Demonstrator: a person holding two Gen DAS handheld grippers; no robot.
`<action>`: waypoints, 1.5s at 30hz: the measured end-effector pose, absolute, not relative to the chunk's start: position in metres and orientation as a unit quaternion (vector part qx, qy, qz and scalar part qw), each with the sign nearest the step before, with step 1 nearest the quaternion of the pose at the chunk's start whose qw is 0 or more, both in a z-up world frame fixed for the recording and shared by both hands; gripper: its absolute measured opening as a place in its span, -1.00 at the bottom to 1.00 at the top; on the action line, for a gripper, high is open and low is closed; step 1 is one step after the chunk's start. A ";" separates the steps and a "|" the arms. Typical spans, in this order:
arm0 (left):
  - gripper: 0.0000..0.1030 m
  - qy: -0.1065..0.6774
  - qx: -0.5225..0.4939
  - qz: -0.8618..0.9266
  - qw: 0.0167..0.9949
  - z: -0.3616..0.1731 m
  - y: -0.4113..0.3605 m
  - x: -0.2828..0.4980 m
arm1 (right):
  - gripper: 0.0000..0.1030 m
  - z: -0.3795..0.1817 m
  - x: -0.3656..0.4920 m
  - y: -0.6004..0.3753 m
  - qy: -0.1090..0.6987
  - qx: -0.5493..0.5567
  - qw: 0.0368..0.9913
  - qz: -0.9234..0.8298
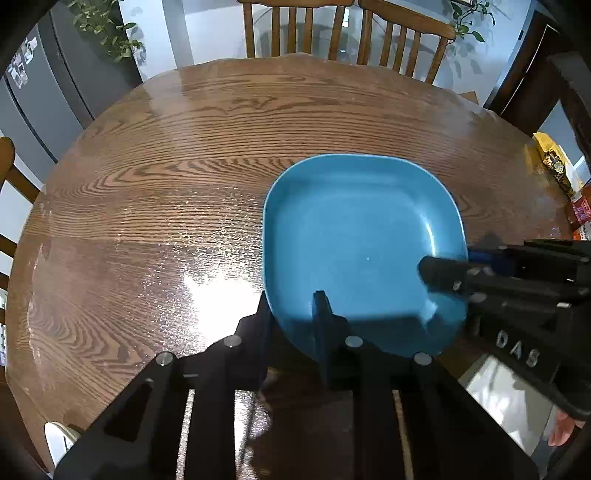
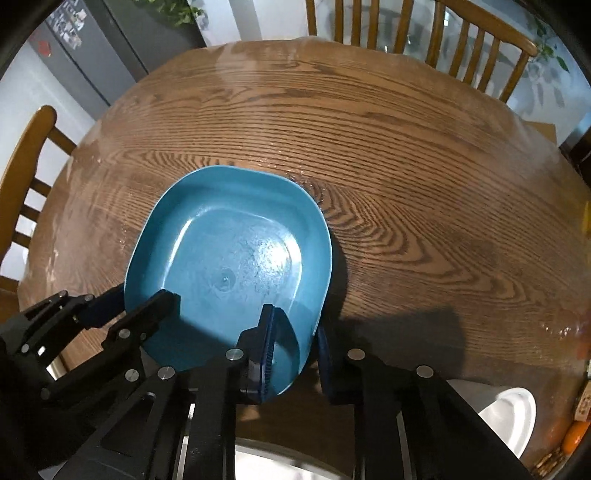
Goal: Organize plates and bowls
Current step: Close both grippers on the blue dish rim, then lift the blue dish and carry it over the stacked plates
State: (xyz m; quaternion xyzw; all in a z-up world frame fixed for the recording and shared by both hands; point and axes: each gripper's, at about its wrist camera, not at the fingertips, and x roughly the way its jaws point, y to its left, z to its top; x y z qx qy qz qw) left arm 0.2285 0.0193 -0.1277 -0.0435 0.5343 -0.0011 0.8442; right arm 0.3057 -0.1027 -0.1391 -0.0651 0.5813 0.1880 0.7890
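Observation:
A blue rounded-square plate (image 1: 354, 240) lies near the front edge of the wooden table (image 1: 166, 166); it also shows in the right wrist view (image 2: 229, 251). My left gripper (image 1: 291, 314) is shut on the plate's near rim, one finger inside the plate and one outside. My right gripper (image 2: 295, 332) is shut on the plate's near right rim in the same way. Each gripper shows in the other's view: the right one (image 1: 450, 273) on the plate's right rim, the left one (image 2: 147, 306) on its left rim.
Wooden chairs (image 1: 295, 33) stand at the far side and another chair (image 2: 26, 177) at the left. A white dish (image 2: 513, 417) sits below the table's near right edge. Packages (image 1: 554, 166) lie at the right edge. A grey fridge (image 1: 48, 92) stands at the back left.

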 end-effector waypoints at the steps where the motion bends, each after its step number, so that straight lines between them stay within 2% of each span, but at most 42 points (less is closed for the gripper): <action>1: -0.69 0.533 -0.044 0.000 0.845 -0.128 0.021 0.227 | -0.68 -0.138 0.306 -0.102 0.578 -0.063 0.792 0.187; 5: -0.72 0.522 -0.048 0.005 0.851 -0.122 0.029 0.220 | -0.80 -0.126 0.302 -0.105 0.562 -0.043 0.804 0.192; 21: -0.73 0.424 -0.026 0.029 0.905 -0.036 0.044 0.136 | -0.80 -0.043 0.218 -0.117 0.469 0.001 0.847 0.249; 31: -0.73 0.397 -0.016 0.038 0.917 -0.017 0.042 0.081 | -0.80 -0.026 0.145 -0.119 0.440 0.010 0.856 0.273; 45: -0.72 0.385 -0.011 0.060 0.921 -0.014 0.049 0.022 | -0.80 -0.029 0.085 -0.116 0.442 0.020 0.845 0.300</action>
